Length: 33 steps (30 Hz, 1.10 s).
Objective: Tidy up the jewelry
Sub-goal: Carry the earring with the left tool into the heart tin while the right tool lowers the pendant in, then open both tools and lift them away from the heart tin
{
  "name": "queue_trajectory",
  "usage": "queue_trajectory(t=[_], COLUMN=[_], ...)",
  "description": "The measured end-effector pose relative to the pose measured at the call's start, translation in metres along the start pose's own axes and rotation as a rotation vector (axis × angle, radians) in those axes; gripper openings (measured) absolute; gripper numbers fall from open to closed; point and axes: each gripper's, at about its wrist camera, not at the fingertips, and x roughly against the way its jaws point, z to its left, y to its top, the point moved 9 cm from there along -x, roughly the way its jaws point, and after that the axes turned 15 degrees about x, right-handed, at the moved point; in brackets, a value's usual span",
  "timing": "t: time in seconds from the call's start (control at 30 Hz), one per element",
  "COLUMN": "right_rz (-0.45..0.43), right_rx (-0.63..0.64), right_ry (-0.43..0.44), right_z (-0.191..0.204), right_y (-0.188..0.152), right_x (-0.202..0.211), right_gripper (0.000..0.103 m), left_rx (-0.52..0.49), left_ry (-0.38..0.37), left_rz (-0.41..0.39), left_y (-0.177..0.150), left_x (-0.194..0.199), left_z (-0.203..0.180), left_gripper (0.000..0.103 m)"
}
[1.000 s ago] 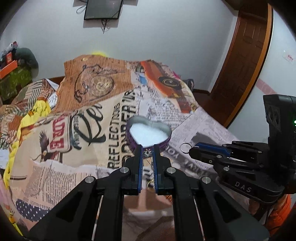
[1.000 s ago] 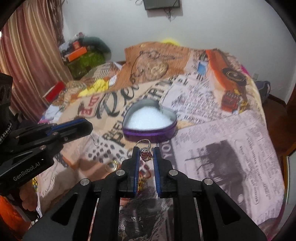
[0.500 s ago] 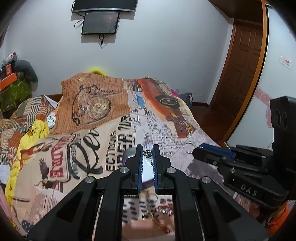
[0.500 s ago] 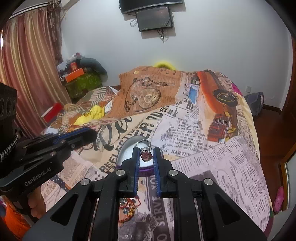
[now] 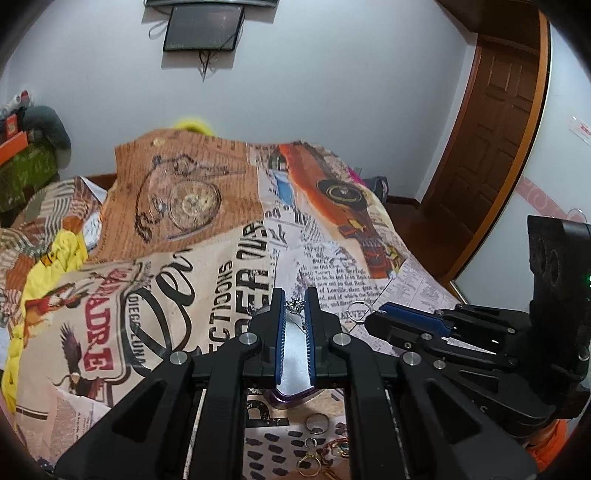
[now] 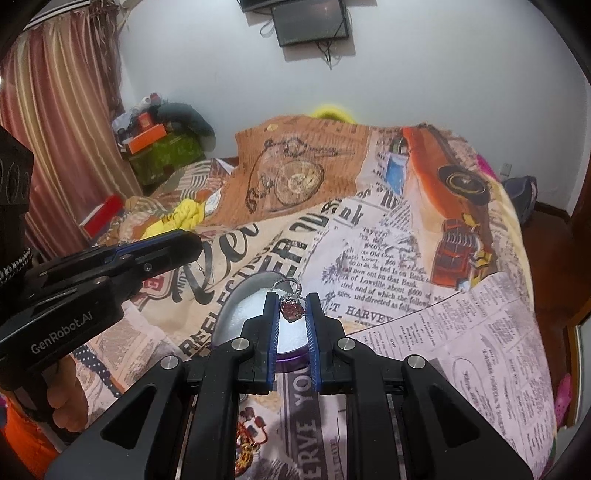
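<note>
The left tongs [image 5: 295,303] are clenched on a small silver piece [image 5: 294,305] with a fine chain hanging from it; what kind of jewel it is cannot be made out. The right tongs [image 6: 291,305] are clenched on a ring with a red stone [image 6: 291,308], its silver band rising above the tips. Both pairs hover over one heart-shaped purple box [image 6: 240,314] with a white lining, mostly hidden behind the fingers. On the bed nearer the cameras lie about four loose rings [image 5: 317,424] and one red beaded piece [image 6: 251,432], partly cut off. The bed wears a newspaper-print cover [image 5: 207,280] showing a pocket watch and an orange car. Beyond it are one wall screen [image 5: 203,27], a brown door [image 5: 491,147] and striped curtains [image 6: 62,129].
</note>
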Motion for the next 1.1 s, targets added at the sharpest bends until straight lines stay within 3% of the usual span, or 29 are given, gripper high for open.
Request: queue_trajectory(t=[0.5, 1.1], right_rz=[0.117, 0.154], right_rx=[0.072, 0.149], right_ry=[0.056, 0.008], right_z=[0.007, 0.015], right_y=[-0.019, -0.021], right_x=[-0.038, -0.042], right_gripper=[0.013, 0.013], left_rx=[-0.027, -0.028], left_ry=[0.021, 0.043], left_rz=[0.145, 0.177], left_y=[-0.028, -0.033], left_x=[-0.045, -0.043], left_z=[0.014, 0.015], left_gripper=[0.009, 0.009])
